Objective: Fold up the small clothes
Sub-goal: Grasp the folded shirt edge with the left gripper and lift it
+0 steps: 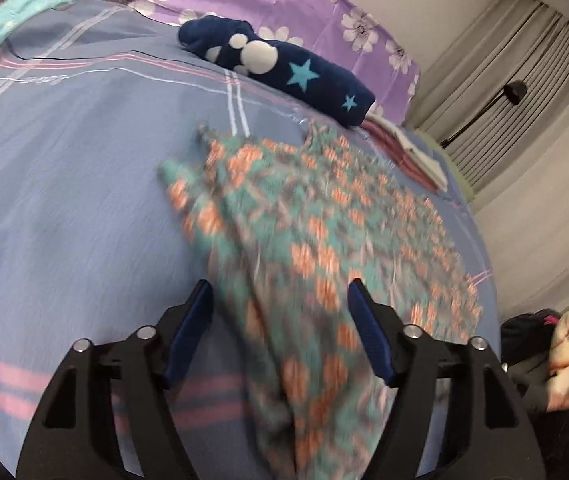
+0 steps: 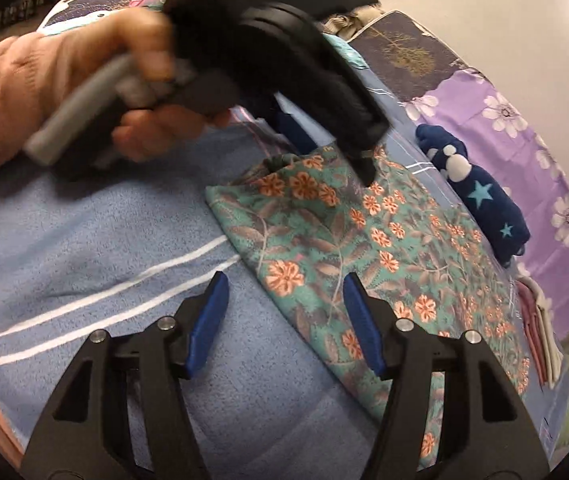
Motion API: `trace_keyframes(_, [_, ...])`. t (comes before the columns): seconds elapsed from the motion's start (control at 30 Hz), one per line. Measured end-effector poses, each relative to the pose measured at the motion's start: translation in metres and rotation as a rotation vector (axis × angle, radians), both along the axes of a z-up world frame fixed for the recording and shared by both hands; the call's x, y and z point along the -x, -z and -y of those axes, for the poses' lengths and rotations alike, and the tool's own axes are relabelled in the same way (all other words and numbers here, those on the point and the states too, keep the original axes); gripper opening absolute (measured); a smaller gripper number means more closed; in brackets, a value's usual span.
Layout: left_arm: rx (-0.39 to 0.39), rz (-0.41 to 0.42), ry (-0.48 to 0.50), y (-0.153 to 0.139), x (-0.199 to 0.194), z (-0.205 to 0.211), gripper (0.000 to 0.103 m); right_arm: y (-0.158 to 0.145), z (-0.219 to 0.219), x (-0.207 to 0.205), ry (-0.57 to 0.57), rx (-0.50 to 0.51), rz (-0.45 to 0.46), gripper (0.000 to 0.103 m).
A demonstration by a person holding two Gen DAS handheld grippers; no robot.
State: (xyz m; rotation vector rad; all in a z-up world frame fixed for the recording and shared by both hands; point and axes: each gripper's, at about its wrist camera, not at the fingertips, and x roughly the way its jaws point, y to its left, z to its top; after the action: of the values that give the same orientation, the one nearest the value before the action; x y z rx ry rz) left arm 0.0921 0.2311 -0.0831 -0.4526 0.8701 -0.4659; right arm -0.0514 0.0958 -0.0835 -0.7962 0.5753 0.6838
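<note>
Floral cloth [image 2: 384, 240] lies flat, long axis running away rightward; right gripper [image 2: 284, 300] spread empty over its near edge, left gripper [image 1: 280, 308] likewise wide.

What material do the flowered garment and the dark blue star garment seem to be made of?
Flowered garment: probably thin woven cloth with a matte printed pattern; it lies flat with soft creases. Dark blue star garment: likely plush fleece; it looks thick, fuzzy and rounded where folded.
</note>
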Motion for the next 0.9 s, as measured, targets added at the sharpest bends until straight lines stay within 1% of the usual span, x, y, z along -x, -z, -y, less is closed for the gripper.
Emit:
trace_keyframes(0.07, [0.077,-0.008,0.006,0.006,-0.019,-0.004,0.081,0.0,-0.002,-0.003,0.02,-0.009,-0.004,0.061])
trace_keyframes(0.1, [0.104,-0.003,0.008,0.007,-0.023,-0.006,0.084,0.001,-0.004,-0.005,0.031,-0.015,-0.008,0.061])
trace_keyframes(0.17, [0.144,0.016,0.013,0.009,-0.032,-0.006,0.088,0.004,-0.006,-0.01,0.052,-0.033,-0.02,0.062])
trace_keyframes(0.2, [0.145,0.021,0.014,0.009,-0.034,-0.005,0.089,0.006,-0.006,-0.014,0.068,-0.05,-0.03,0.063])
trace_keyframes(0.27, [0.121,0.03,0.025,0.007,-0.034,0.0,0.09,0.006,-0.003,-0.019,0.092,-0.077,-0.057,0.065])
trace_keyframes(0.37, [0.094,0.033,0.028,0.005,-0.036,0.004,0.09,0.005,0.003,-0.031,0.121,-0.124,-0.135,0.068])
trace_keyframes(0.47, [0.071,0.035,0.029,0.003,-0.038,0.007,0.089,0.005,0.004,-0.03,0.124,-0.137,-0.153,0.068])
trace_keyframes(0.53, [0.059,0.034,0.023,0.003,-0.042,0.006,0.084,0.005,0.003,-0.026,0.122,-0.131,-0.131,0.068])
trace_keyframes(0.63, [0.078,0.025,0.012,0.005,-0.046,0.001,0.073,0.005,0.003,-0.021,0.116,-0.13,-0.094,0.068])
trace_keyframes(0.67, [0.102,0.023,0.008,0.008,-0.047,-0.003,0.068,0.004,0.003,-0.022,0.115,-0.133,-0.095,0.068])
trace_keyframes(0.7, [0.127,0.023,0.007,0.01,-0.047,-0.007,0.06,0.004,0.004,-0.023,0.116,-0.138,-0.104,0.068])
trace_keyframes(0.73, [0.167,0.02,0.01,0.013,-0.047,-0.012,0.056,0.003,0.004,-0.024,0.119,-0.144,-0.113,0.067])
trace_keyframes(0.77, [0.2,0.015,0.005,0.016,-0.046,-0.016,0.048,0.002,0.005,-0.025,0.122,-0.149,-0.119,0.067])
trace_keyframes(0.8, [0.224,0.015,0.0,0.017,-0.046,-0.019,0.044,0.002,0.005,-0.024,0.122,-0.144,-0.115,0.065])
trace_keyframes(0.87, [0.286,0.023,-0.004,0.021,-0.044,-0.025,0.041,0.001,0.0,-0.018,0.108,-0.121,-0.08,0.061])
trace_keyframes(0.9, [0.3,0.025,-0.004,0.021,-0.043,-0.026,0.04,0.001,-0.004,-0.013,0.094,-0.1,-0.045,0.055])
